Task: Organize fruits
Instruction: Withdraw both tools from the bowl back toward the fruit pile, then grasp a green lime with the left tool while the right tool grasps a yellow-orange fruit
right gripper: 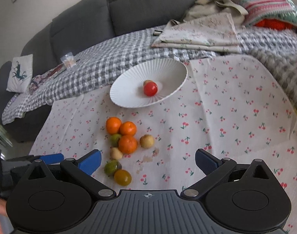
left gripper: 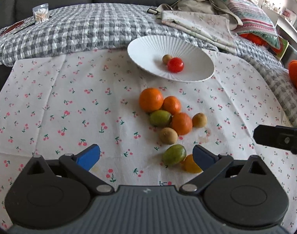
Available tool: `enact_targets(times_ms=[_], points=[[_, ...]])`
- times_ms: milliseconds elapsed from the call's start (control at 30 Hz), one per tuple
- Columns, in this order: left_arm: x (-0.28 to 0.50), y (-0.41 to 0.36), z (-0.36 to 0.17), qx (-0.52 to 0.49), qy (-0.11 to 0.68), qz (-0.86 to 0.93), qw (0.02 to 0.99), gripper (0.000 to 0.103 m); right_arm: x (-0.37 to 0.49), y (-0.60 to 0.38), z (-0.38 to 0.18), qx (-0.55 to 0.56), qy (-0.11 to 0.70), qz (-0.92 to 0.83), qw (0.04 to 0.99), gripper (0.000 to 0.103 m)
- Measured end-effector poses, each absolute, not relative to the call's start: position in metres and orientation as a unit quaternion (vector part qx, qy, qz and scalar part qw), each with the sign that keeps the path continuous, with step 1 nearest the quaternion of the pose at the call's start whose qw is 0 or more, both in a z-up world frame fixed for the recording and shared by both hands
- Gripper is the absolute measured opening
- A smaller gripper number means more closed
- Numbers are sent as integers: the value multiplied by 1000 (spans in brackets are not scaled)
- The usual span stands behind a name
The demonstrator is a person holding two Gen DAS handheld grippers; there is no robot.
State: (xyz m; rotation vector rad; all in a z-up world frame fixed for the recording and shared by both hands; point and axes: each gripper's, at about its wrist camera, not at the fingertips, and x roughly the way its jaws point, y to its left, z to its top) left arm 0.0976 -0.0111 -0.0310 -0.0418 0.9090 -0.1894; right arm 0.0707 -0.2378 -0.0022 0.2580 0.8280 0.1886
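Blue pads frame the bottom of each view: my left gripper (left gripper: 146, 157) and my right gripper (right gripper: 148, 160) both stand with jaws wide apart and nothing between them. Nearest, at the lower centre of the left view, a green fruit (left gripper: 174, 154) touches a yellow-orange fruit (left gripper: 191, 163), which is partly hidden by my right-hand pad. Just above them sits a brown fruit (left gripper: 168, 135), then a tight cluster: three oranges (left gripper: 151, 99) with another green one (left gripper: 160, 118) wedged among them, and a tan fruit (left gripper: 199, 120) just to their right. All lie on the cherry-print cloth (left gripper: 51, 107).

Farther up, the white ribbed plate (left gripper: 148, 46) is tilted on the checked blanket (left gripper: 80, 31) and holds a red fruit (left gripper: 175, 64) touching a small brown one (left gripper: 167, 58).

I judge these fruits light, round and smooth, apt to roll or bruise. I would close gently across the widest middle, taking the loose near ones first.
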Motion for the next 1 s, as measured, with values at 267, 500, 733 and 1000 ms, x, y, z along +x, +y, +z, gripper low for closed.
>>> enact_targets(times_ms=[267,500,733,1000], points=[[109,-17,-49,-62,464,-108,877,78,72,-235,-8,118,416,84,898,97],[118,-13,-61,-116,471,-101,869,69,73,-232,-9,113,417,83,898,93],[116,-27,-62,-94,458,-115,876,34,75,-230,-12,108,418,82,898,93],[113,-15,-52,-107,472,-99,870,31,78,-225,-20,96,431,91,893,84]])
